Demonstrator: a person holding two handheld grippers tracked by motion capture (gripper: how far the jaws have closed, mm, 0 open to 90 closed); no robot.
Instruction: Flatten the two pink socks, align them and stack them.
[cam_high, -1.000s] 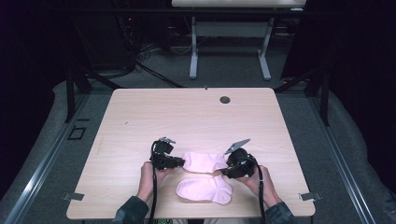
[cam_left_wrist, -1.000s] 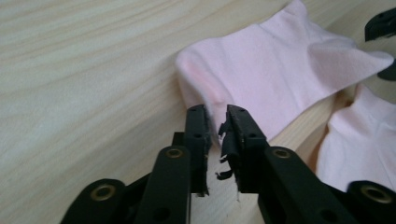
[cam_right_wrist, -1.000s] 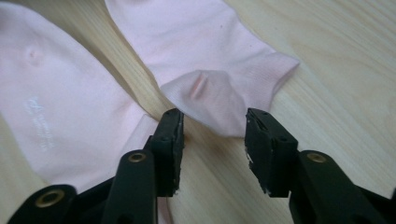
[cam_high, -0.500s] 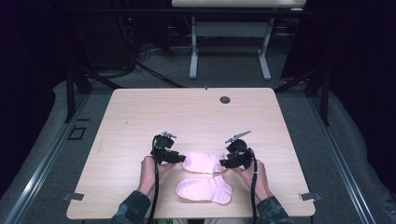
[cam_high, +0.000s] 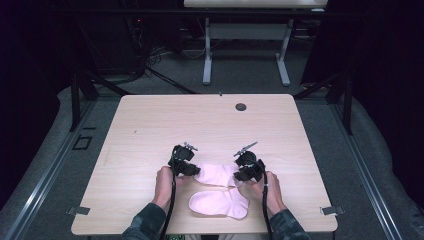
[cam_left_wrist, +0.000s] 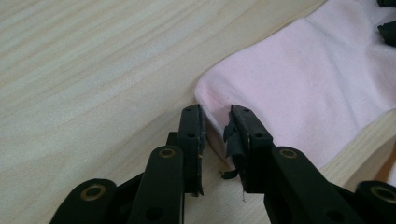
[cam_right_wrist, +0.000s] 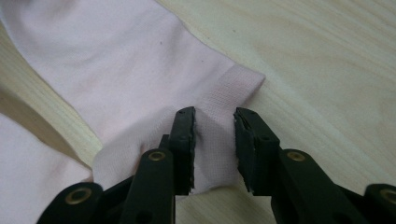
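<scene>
Two pale pink socks lie near the table's front edge. The farther sock stretches between both grippers, and the nearer sock lies flat just in front of it. My left gripper is at the farther sock's left end; its jaws stand a narrow gap apart, astride the rounded toe edge. My right gripper is at the right end, jaws apart on either side of the ribbed cuff, which puckers up between them. A hand holds each gripper.
The light wooden table has a small dark grommet near its far edge. Beyond it stands another table's white frame on grey floor. Dark posts flank the table.
Both hands have edged slightly forward, settling the grippers onto the farther sock's two ends. The socks lie about where they were.
</scene>
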